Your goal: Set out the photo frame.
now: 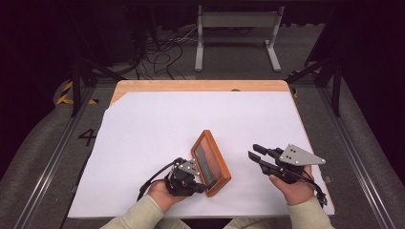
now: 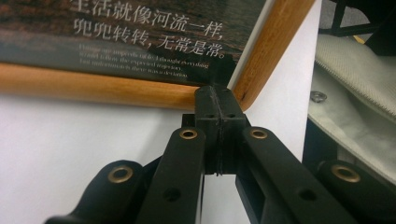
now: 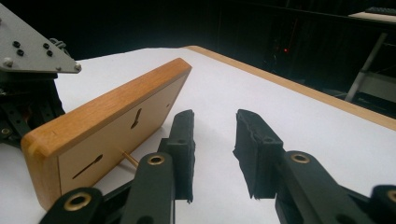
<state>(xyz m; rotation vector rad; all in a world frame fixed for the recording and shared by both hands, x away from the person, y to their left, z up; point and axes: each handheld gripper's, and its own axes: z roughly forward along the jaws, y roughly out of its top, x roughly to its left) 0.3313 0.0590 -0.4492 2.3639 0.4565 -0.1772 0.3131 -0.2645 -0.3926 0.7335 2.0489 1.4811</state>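
Note:
A wooden picture frame [image 1: 210, 162] stands tilted on its long edge near the table's front. Its dark picture with white text [image 2: 140, 32] faces my left gripper [image 1: 202, 185]. That gripper is shut, with its tips [image 2: 218, 100] pressed against the frame's lower wooden corner and nothing visible between the jaws. The frame's pale back [image 3: 107, 121] has two keyhole slots and a thin peg [image 3: 127, 157] sticking out low. My right gripper [image 1: 253, 152] stays open just right of the frame, nothing between its fingers [image 3: 212, 135].
White paper [image 1: 157, 119] covers most of the wooden table [image 1: 200, 86]. Beyond the far edge, a grey metal stand [image 1: 236, 21] and loose cables [image 1: 162, 47] lie on the floor. Black frame legs [image 1: 76, 81] flank the table.

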